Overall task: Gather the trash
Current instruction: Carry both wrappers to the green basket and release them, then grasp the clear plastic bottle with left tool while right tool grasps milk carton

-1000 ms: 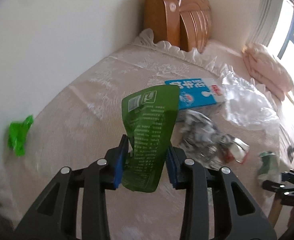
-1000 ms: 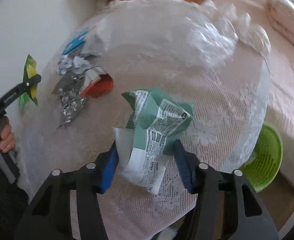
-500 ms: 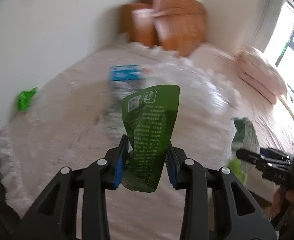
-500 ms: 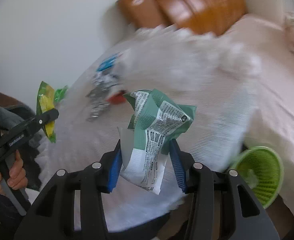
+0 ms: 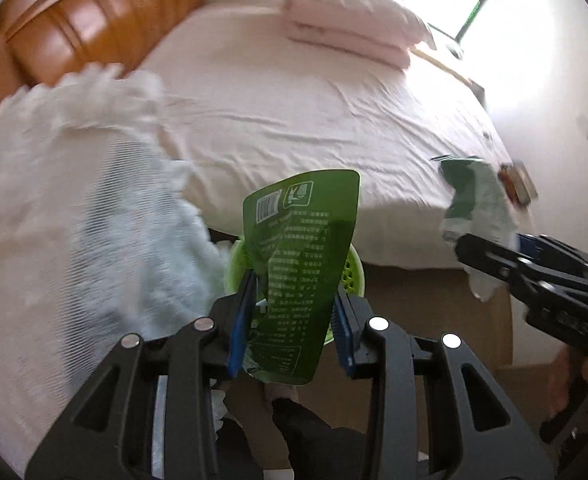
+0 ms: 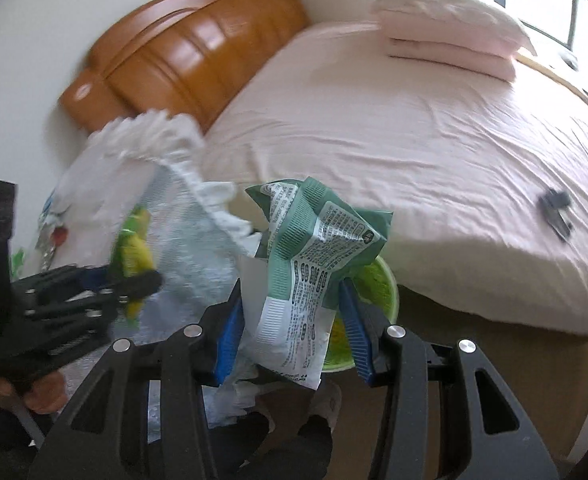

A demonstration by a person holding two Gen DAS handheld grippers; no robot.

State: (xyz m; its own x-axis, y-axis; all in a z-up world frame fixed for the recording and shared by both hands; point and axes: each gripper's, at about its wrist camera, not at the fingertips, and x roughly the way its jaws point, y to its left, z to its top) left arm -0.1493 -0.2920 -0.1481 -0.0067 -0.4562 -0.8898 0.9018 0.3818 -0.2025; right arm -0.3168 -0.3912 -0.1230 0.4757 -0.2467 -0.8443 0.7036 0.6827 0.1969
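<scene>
My left gripper (image 5: 293, 312) is shut on a flat dark green snack wrapper (image 5: 300, 256) that stands up between its blue pads. Right behind and below it sits a lime green basket (image 5: 354, 276) on the floor beside the bed. My right gripper (image 6: 292, 320) is shut on a crumpled teal and white wrapper (image 6: 314, 256), held over the same green basket (image 6: 378, 284). In the left wrist view the right gripper (image 5: 534, 264) shows at the right edge with its teal wrapper (image 5: 474, 200). The left gripper (image 6: 94, 284) shows at the left of the right wrist view.
A lace-covered side table (image 6: 182, 248) stands left of the basket, with foil and red trash (image 6: 54, 240) on it. A wide bed with a pink sheet (image 5: 294, 100), folded pillows (image 5: 354, 28) and an orange wooden headboard (image 6: 182, 52) fills the background. Small dark items (image 6: 554, 208) lie on the bed.
Both grippers swung right, away from the lace table top and over to the green basket by the bed, each keeping its wrapper. The table trash left the left wrist view.
</scene>
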